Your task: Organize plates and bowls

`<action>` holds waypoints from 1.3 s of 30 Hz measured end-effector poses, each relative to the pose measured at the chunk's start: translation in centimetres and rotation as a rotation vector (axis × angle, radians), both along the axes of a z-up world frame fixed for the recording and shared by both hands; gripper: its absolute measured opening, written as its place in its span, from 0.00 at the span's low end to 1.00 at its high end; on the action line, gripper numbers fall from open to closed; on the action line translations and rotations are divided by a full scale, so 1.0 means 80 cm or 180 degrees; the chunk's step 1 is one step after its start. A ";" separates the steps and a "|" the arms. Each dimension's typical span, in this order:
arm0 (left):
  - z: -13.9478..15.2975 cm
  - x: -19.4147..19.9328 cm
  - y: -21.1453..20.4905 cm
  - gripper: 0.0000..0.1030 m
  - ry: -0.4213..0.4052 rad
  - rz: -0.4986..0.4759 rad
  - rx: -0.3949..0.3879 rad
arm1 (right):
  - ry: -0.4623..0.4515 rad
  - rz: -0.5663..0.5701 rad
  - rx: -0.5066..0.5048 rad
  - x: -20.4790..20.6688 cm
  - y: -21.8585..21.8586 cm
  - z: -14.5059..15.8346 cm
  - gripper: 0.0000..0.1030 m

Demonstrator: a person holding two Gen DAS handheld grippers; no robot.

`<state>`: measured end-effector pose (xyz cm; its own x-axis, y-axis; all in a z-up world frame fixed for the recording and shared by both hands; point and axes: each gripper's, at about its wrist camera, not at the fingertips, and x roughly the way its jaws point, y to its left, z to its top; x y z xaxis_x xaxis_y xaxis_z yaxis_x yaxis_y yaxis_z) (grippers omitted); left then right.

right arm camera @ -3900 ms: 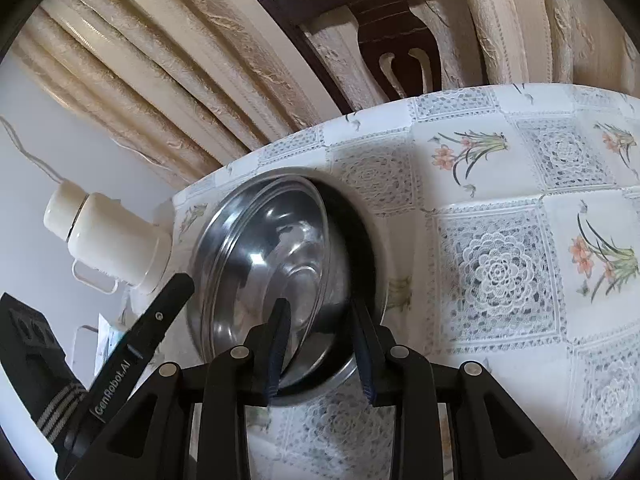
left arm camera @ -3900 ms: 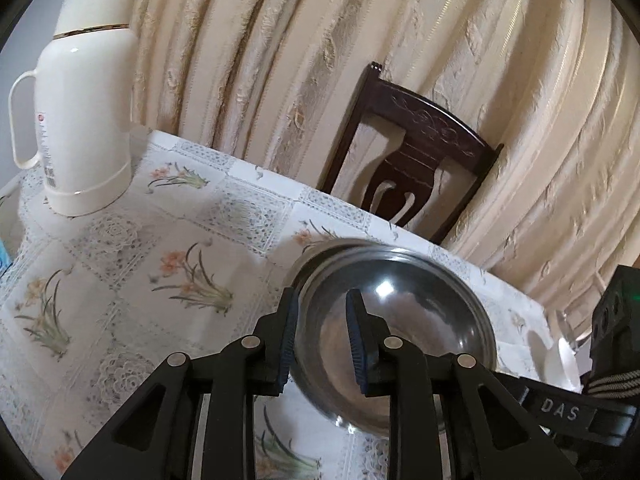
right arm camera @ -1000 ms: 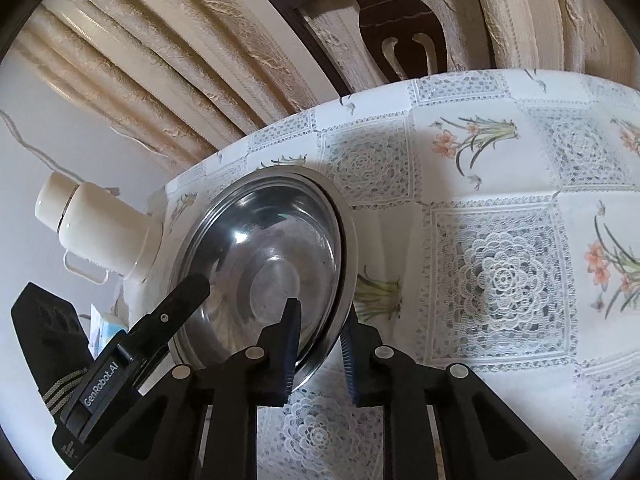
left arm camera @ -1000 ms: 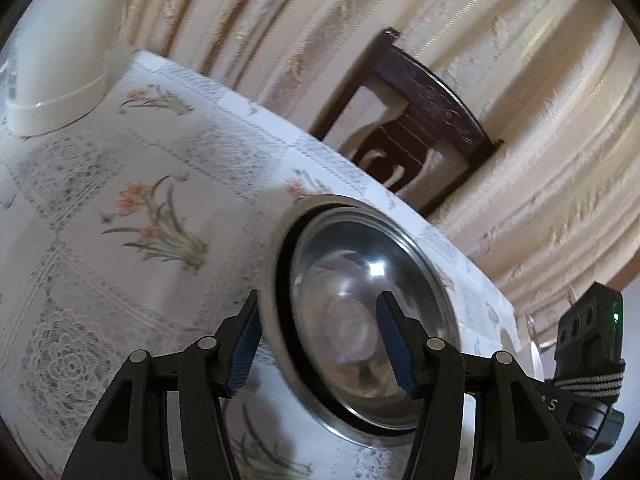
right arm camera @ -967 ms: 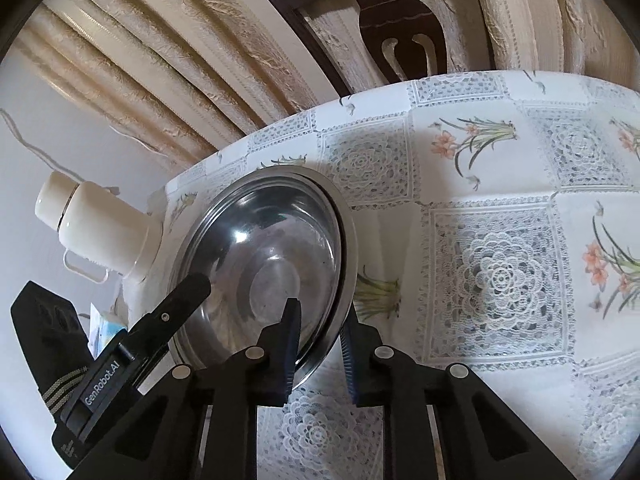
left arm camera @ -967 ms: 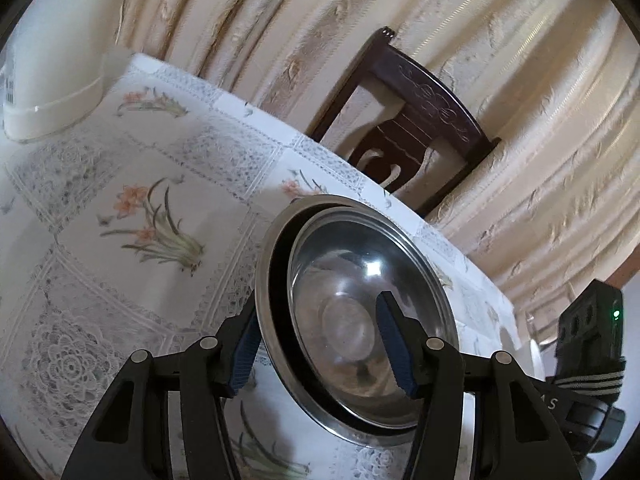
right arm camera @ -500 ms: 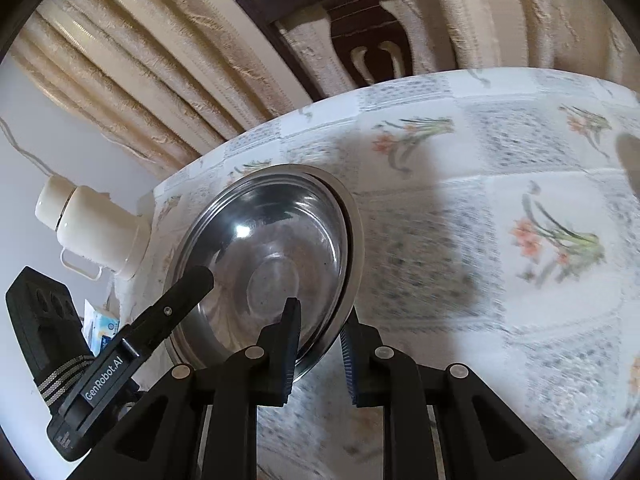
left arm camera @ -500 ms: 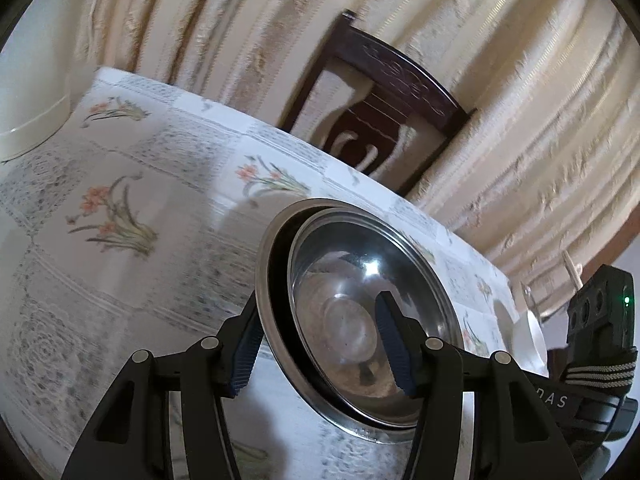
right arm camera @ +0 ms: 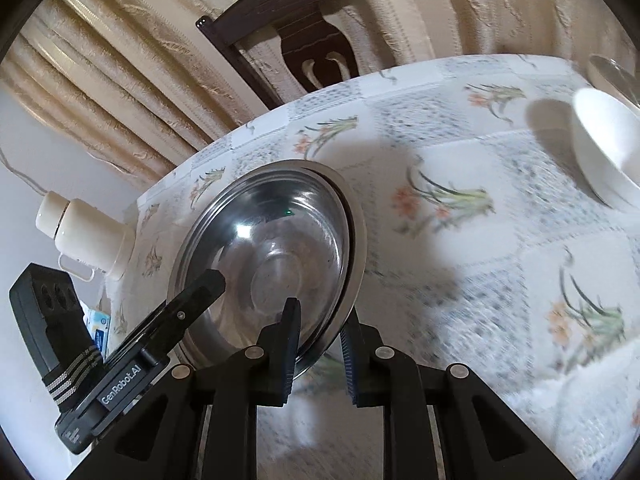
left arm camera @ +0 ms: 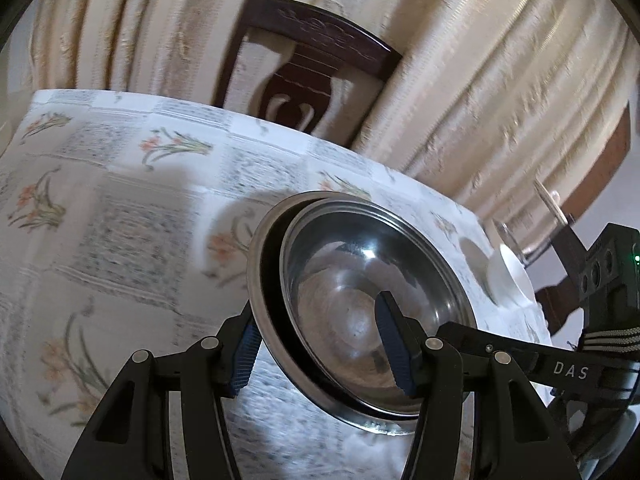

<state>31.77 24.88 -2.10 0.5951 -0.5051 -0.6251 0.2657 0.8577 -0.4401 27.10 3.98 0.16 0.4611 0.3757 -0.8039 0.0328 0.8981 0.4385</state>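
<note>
Right gripper (right arm camera: 318, 346) is clamped on the near rim of the nested steel bowls (right arm camera: 276, 256), held tilted above the table (right arm camera: 500, 240). Left gripper (left arm camera: 320, 354) straddles the opposite rim, jaws wide — gripping nothing. White bowl (right arm camera: 604, 148) lies to the right, nearer the right gripper.

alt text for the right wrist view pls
The right tool grips the rim of two nested steel bowls held above a floral tablecloth, with the left tool reaching in opposite. A white bowl, white thermos and dark chair stand behind.
</note>
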 end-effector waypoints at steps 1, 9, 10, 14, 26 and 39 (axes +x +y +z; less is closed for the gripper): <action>0.000 -0.002 -0.004 0.54 -0.0008 -0.0025 0.0016 | 0.0012 -0.0024 0.0010 -0.004 -0.005 -0.001 0.21; -0.006 -0.012 -0.034 0.54 0.0042 -0.0236 0.0066 | 0.0097 -0.0156 0.0124 -0.018 -0.033 -0.012 0.21; -0.007 -0.013 -0.036 0.54 0.0049 -0.0253 0.0064 | 0.0103 -0.0153 0.0139 -0.019 -0.035 -0.013 0.21; -0.007 -0.017 -0.043 0.54 0.0035 -0.0303 0.0114 | 0.0114 -0.0173 0.0169 -0.024 -0.041 -0.015 0.21; -0.006 -0.018 -0.042 0.54 0.0051 -0.0263 0.0083 | 0.0111 -0.0514 0.0366 -0.040 -0.084 -0.013 0.38; 0.007 -0.013 -0.019 0.55 -0.0045 0.0001 0.0134 | -0.0123 -0.1072 0.0370 -0.082 -0.182 0.015 0.38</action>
<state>30.70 23.39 -1.57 0.6041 -0.4784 -0.6373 0.2714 0.8755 -0.3999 20.54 -10.60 1.37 0.6039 0.2852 -0.7443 0.3000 0.7838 0.5437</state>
